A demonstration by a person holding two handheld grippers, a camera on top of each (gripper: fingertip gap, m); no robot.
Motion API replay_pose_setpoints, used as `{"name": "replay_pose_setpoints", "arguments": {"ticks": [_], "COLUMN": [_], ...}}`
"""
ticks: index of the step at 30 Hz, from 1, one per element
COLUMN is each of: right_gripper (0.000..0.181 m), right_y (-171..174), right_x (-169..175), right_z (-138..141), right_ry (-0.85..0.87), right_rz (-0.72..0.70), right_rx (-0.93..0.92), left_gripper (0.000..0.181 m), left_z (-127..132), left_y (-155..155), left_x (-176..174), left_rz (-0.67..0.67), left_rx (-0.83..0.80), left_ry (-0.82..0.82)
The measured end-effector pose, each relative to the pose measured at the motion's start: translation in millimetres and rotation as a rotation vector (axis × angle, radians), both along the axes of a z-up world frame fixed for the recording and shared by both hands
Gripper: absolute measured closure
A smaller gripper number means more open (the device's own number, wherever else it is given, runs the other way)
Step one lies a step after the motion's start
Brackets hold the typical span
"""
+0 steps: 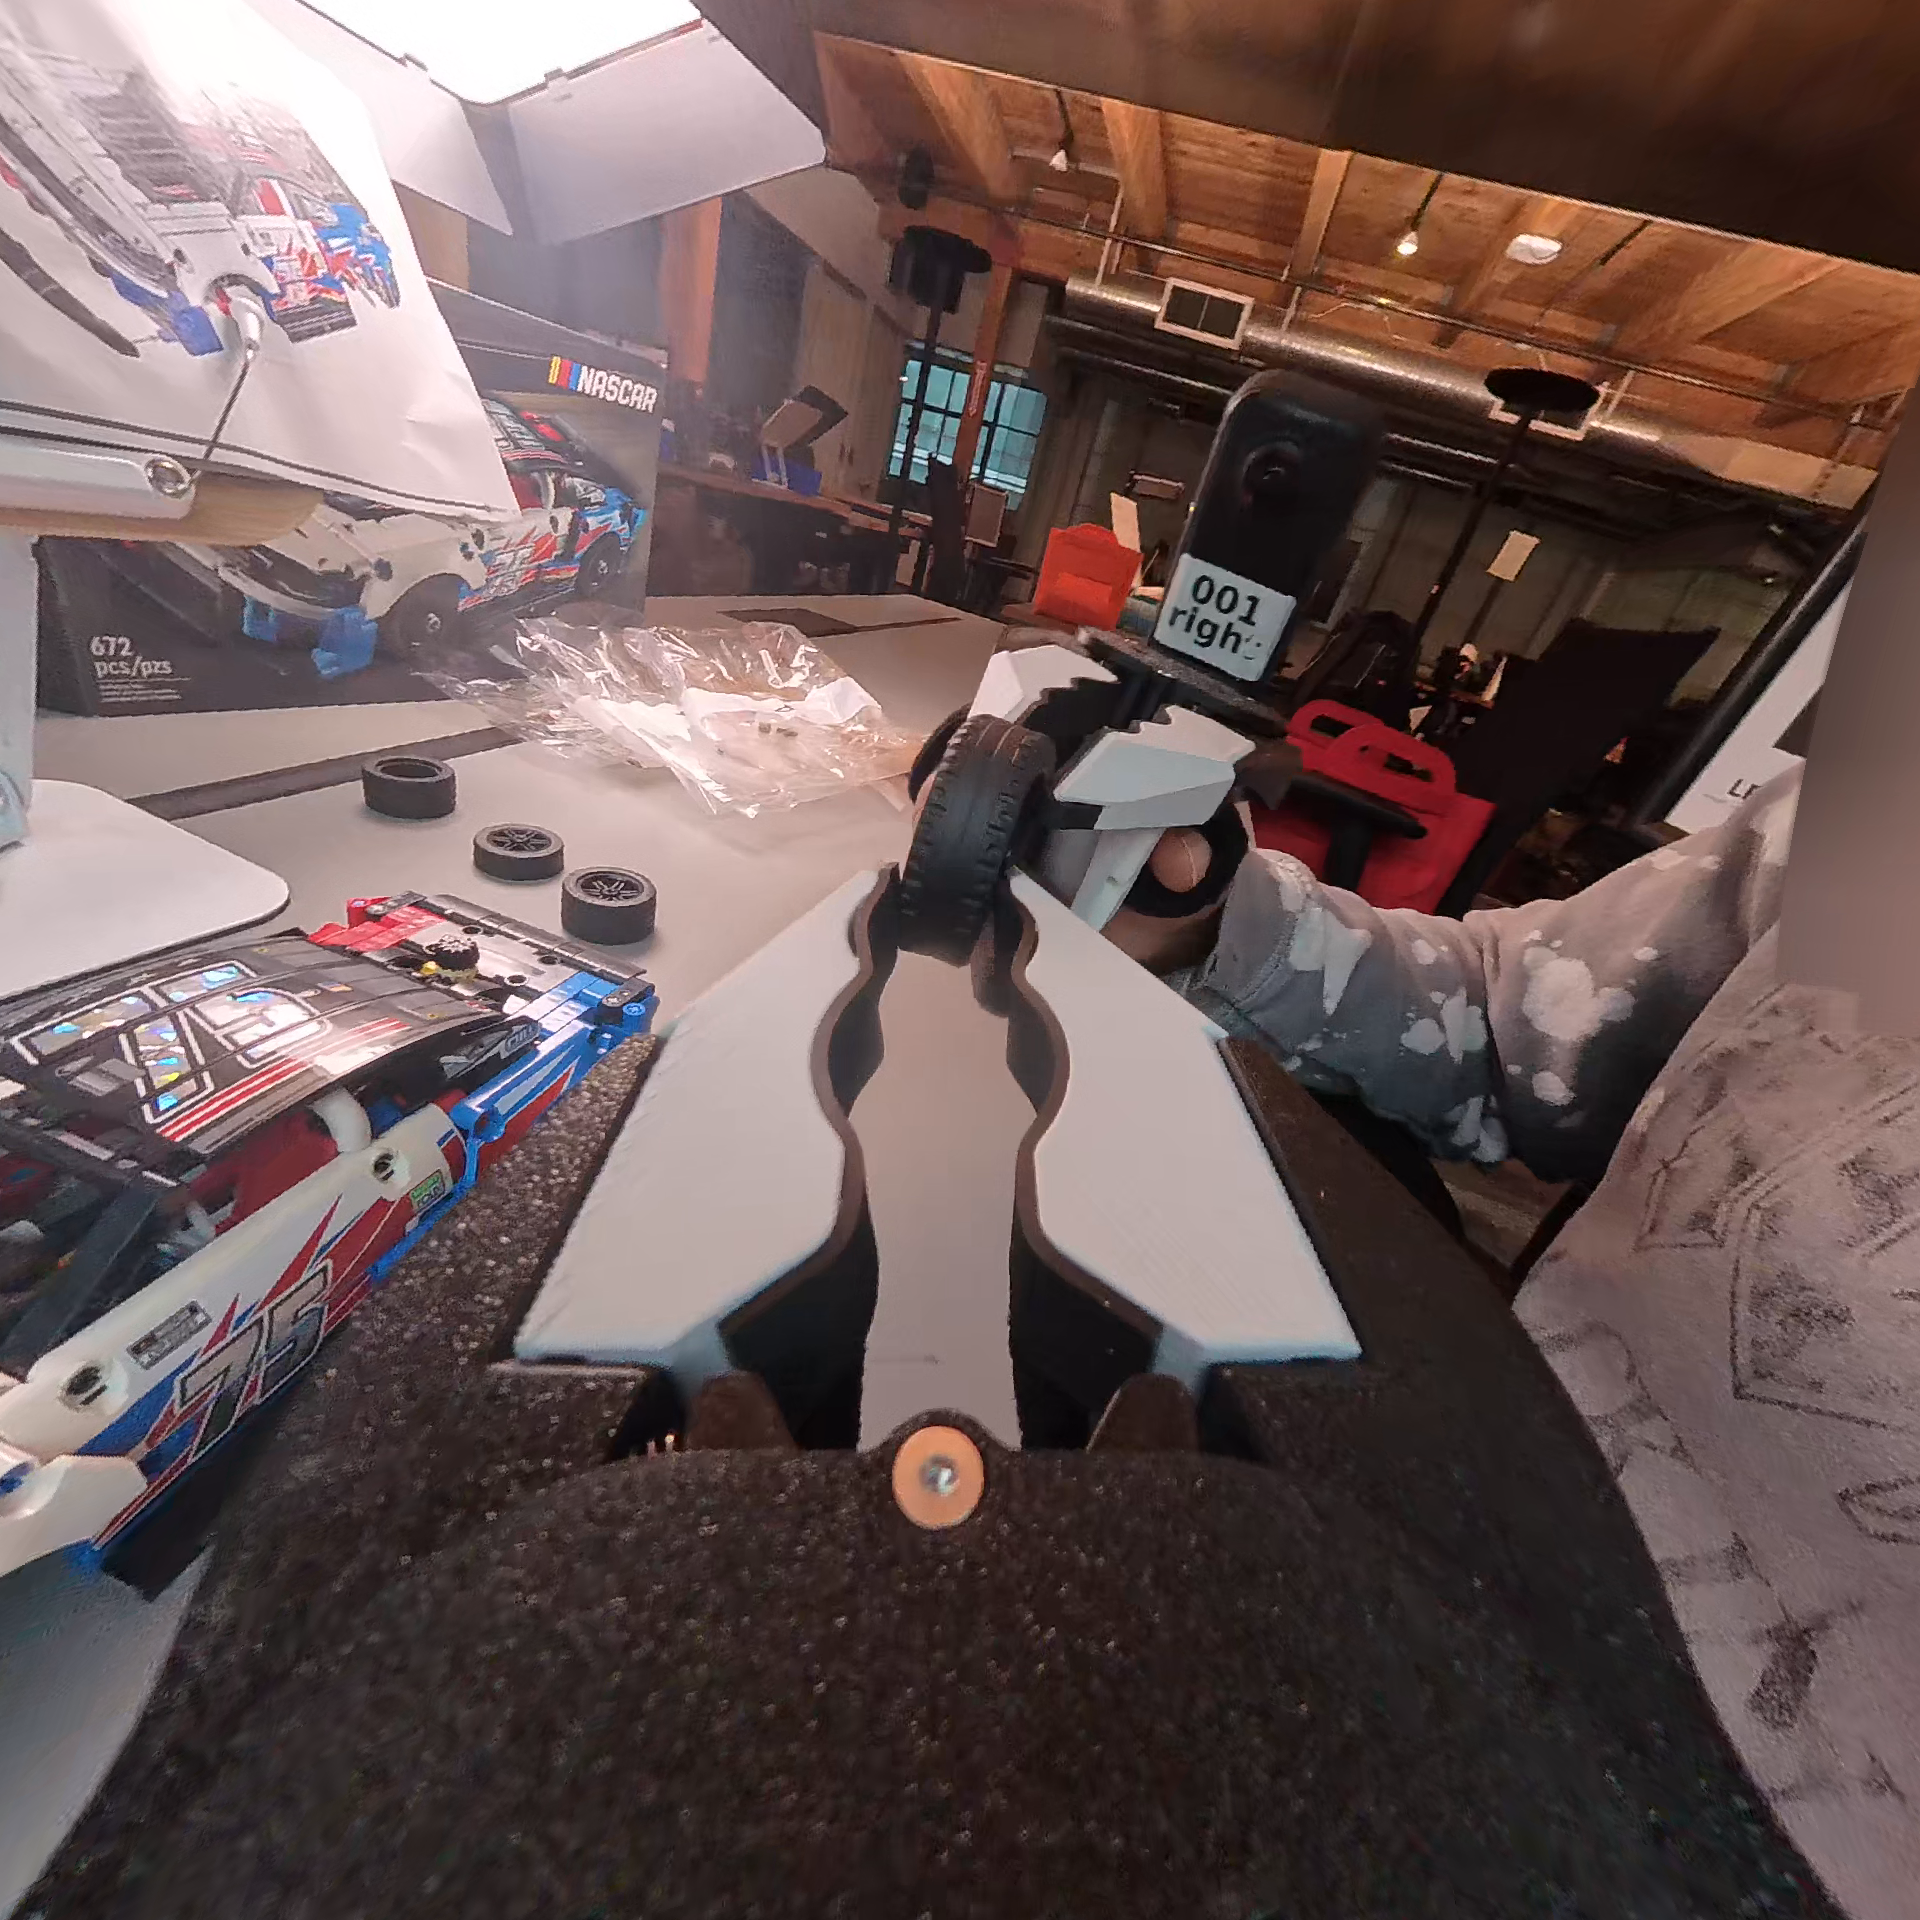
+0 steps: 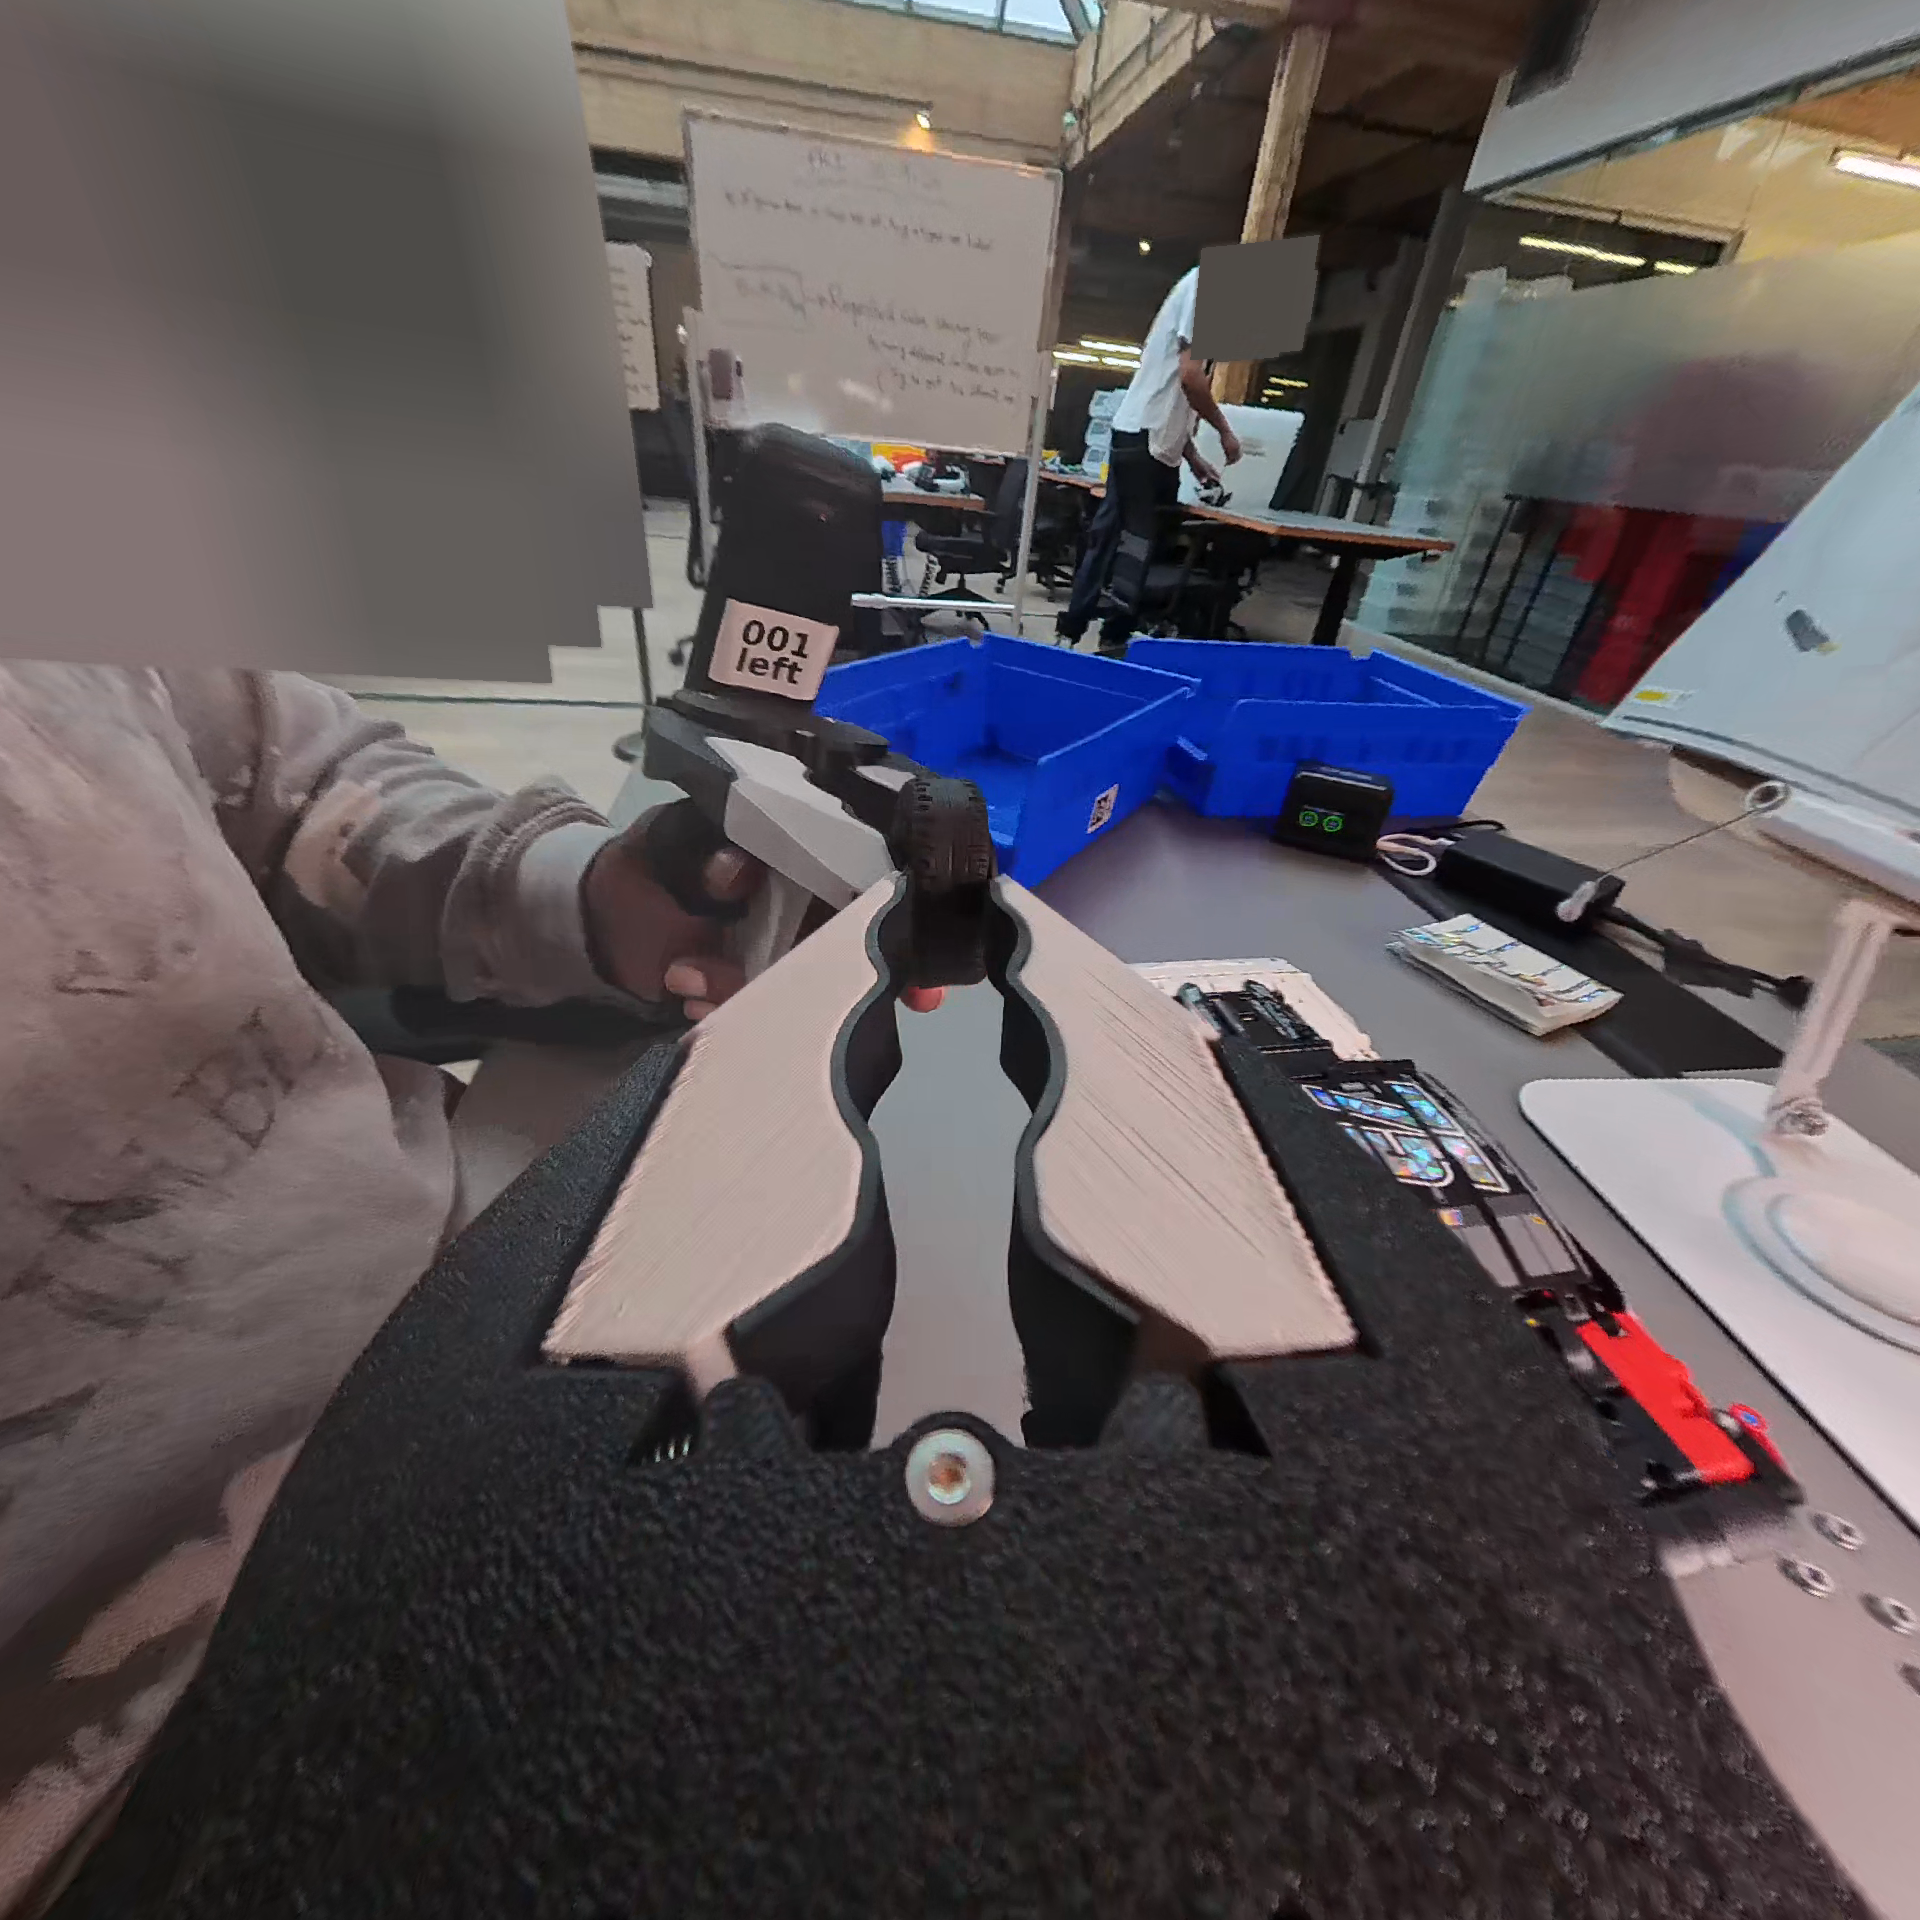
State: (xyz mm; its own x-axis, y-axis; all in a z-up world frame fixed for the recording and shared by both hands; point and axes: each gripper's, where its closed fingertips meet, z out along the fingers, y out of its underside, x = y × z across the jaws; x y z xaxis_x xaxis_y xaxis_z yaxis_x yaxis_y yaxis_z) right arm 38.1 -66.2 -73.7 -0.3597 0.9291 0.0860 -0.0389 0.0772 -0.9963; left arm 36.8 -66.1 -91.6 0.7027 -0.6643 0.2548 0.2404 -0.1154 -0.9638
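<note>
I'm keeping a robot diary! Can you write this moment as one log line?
left hand-held gripper: shut on tyre | right hand-held gripper: shut on tyre | toy car: on table

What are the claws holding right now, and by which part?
One small black rubber tyre, pinched on its tread between the tips of both left claw and right claw.

Three wheels [image 1: 516, 850] on table [image 1: 727, 894] between model car [image 1: 260, 1091] and box [image 1: 343, 561]
</note>
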Motion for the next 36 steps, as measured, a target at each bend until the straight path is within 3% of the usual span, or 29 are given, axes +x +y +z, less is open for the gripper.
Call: {"name": "replay_pose_setpoints", "arguments": {"ticks": [9, 19, 27, 29, 30, 31, 32, 33, 34, 36], "right_gripper": [0.173, 0.174, 0.175, 0.181, 0.181, 0.181, 0.181, 0.181, 0.181, 0.181], "right_y": [-6, -19, -17, -15, -36, -47, -40, -34, -30, -23], "right_x": [4, 19, 22, 21, 31, 31, 24, 20, 19, 20], "right_z": [1, 10, 13, 12, 25, 26, 16, 10, 10, 23], "right_ry": [0.024, 0.062, 0.081, 0.091, 0.159, 0.153, 0.147, 0.144, 0.129, 0.163], "right_rz": [-0.080, -0.007, -0.064, -0.118, -0.016, -0.003, -0.113, -0.149, -0.121, -0.117], "right_rx": [0.273, 0.258, 0.308, 0.364, 0.318, 0.344, 0.526, 0.563, 0.456, 0.361], "left_gripper": [0.165, 0.166, 0.168, 0.169, 0.168, 0.172, 0.171, 0.168, 0.168, 0.168], "left_z": [-2, 6, 10, 7, 6, 11, 13, 11, 10, 16], "left_y": [1, -10, -10, -2, 4, 4, -3, -12, -17, -14], "left_x": [2, 12, 7, -8, -32, -50, -39, -11, 8, 3], "left_rz": [0.026, -0.032, -0.004, 0.089, 0.161, 0.168, 0.139, 0.099, 0.075, 0.079], "left_rx": [-0.051, -0.009, -0.022, -0.033, -0.038, -0.065, -0.057, -0.003, 0.034, 0.042], "left_ry": [-0.029, -0.024, -0.064, -0.095, -0.145, -0.267, -0.232, -0.063, 0.040, 0.030]}}
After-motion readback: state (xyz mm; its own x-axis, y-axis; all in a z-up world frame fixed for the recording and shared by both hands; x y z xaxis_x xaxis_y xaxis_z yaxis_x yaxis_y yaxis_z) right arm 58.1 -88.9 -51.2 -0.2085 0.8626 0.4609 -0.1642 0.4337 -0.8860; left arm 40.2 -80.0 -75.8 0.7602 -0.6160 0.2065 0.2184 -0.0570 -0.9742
